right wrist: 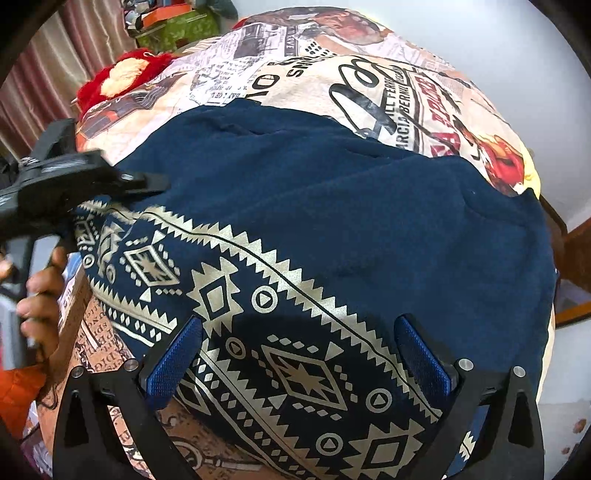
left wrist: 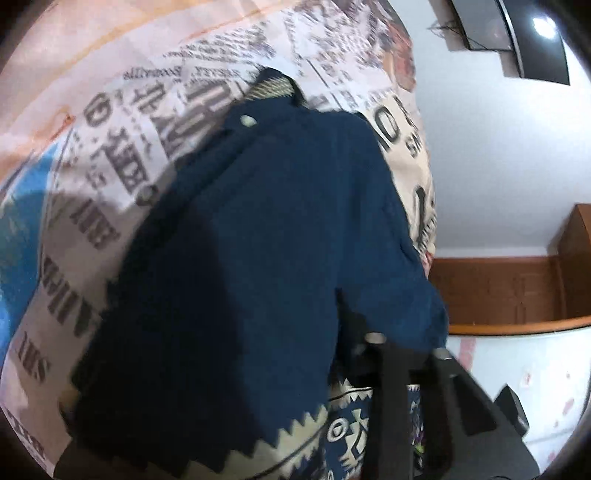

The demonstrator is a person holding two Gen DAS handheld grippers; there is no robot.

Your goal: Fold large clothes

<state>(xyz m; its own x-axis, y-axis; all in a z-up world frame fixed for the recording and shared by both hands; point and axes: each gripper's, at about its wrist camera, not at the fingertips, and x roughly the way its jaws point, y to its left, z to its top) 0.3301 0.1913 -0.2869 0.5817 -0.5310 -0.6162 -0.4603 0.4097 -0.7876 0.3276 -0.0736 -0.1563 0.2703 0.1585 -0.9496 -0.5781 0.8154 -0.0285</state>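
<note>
A large navy blue garment (right wrist: pixel 332 206) with a cream geometric print band (right wrist: pixel 295 362) lies on a bed covered in a newspaper-print sheet (right wrist: pixel 369 81). My right gripper (right wrist: pixel 299 354) is open, its blue pads (right wrist: pixel 173 358) spread above the printed band. My left gripper (right wrist: pixel 144 182) enters from the left in the right wrist view and is shut on the garment's edge. In the left wrist view the navy cloth (left wrist: pixel 258 240) fills the middle and drapes over the left gripper (left wrist: pixel 406 350), hiding its fingertips.
A red plush toy (right wrist: pixel 118 77) lies at the far left of the bed. A green box (right wrist: pixel 177 26) and curtains stand beyond. A wooden cabinet (left wrist: pixel 517 288) and a wall-mounted screen (left wrist: pixel 517 37) are at the right. A hand (right wrist: pixel 40 295) grips the left tool.
</note>
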